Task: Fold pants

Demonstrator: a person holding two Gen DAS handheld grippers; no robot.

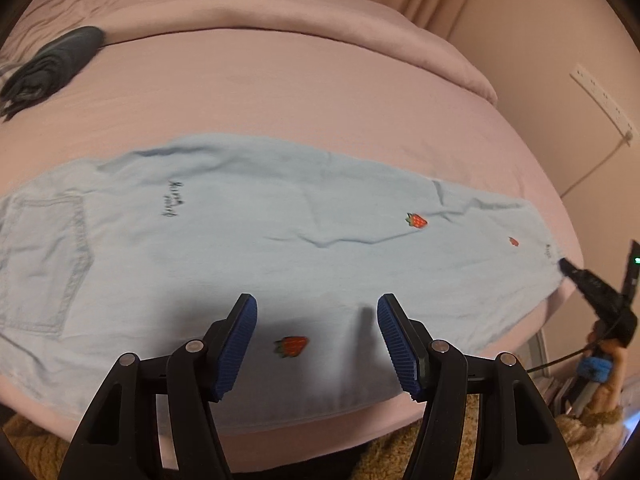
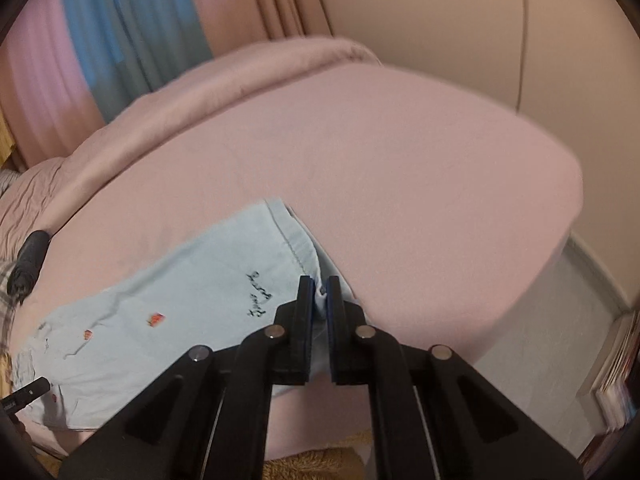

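Light blue pants (image 1: 240, 248) with small strawberry patches lie flat lengthwise across the pink bed (image 1: 280, 88), pocket end at the left, leg hem at the right. My left gripper (image 1: 316, 312) is open and empty, hovering above the near edge of the pants by a strawberry patch. My right gripper (image 2: 320, 292) is shut on the hem corner of the pants (image 2: 180, 300); it also shows in the left wrist view (image 1: 568, 268) at the far right end of the pants.
A dark folded garment (image 1: 48, 68) lies at the bed's far left. A rolled pink duvet (image 1: 320, 20) runs along the back. A wall with a socket strip (image 1: 604, 100) is to the right. A brown fuzzy rug (image 1: 400, 456) lies below the bed edge.
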